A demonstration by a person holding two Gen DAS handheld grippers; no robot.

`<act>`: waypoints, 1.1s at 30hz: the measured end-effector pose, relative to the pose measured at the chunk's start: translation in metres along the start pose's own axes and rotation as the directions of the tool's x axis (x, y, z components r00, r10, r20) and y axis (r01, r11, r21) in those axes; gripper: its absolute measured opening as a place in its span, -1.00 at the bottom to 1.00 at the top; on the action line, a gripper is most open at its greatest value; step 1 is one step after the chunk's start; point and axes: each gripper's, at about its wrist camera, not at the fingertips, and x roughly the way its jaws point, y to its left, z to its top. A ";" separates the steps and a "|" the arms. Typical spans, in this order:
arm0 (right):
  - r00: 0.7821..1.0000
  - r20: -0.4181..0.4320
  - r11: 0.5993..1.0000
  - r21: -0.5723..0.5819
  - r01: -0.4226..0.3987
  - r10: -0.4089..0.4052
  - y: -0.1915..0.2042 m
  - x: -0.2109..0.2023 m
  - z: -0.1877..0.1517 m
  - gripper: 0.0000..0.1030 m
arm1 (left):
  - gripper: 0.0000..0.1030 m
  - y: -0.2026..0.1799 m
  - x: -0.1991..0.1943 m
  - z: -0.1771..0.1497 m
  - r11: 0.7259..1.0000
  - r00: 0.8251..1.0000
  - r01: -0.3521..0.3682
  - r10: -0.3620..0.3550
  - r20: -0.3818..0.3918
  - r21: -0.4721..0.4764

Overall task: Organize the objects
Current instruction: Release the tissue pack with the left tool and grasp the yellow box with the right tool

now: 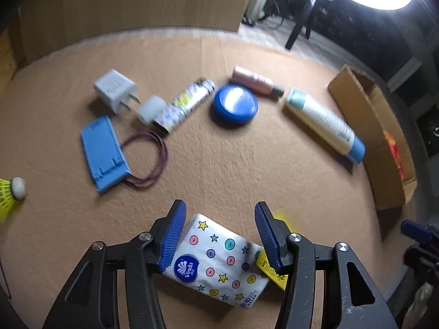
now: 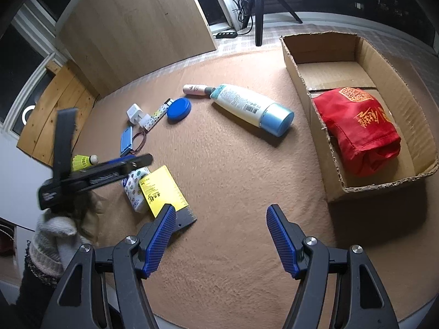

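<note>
Left claw [image 1: 219, 235]: spread, tissue pack [image 1: 219, 260] between its fingers, lower centre, not pinched.
Right claw [image 2: 221, 238]: spread, empty, over bare table [image 2: 233, 164].
Cardboard box [image 2: 301, 63]: right, holds red bag [image 2: 359, 131].

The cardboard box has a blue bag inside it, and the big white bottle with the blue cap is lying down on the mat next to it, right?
Almost. The bag inside the cardboard box is red, not blue; the right wrist view shows it clearly. The rest holds: the big white bottle with the blue cap is lying down on the mat next to the box.
</note>
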 end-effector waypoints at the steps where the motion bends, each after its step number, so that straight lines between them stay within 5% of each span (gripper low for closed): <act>1: 1.000 -0.003 1.000 -0.004 0.001 -0.001 0.000 0.002 0.000 0.27 | 0.11 0.000 -0.005 -0.001 1.000 1.000 0.005 -0.005 0.010 -0.004; 7: 0.999 -0.031 1.000 -0.019 -0.023 0.022 -0.001 0.015 0.006 0.27 | 0.13 0.000 -0.037 -0.018 0.999 0.998 0.041 -0.040 0.054 -0.009; 17: 0.995 -0.091 0.998 -0.036 -0.055 0.051 0.001 0.044 0.020 0.27 | 0.11 -0.034 -0.030 -0.068 0.983 0.983 0.182 -0.181 -0.038 0.011; 33: 0.979 -0.200 0.969 -0.232 -0.087 0.040 0.066 0.082 0.017 0.27 | 0.10 -0.017 -0.034 -0.083 0.987 0.986 0.160 -0.161 -0.038 -0.011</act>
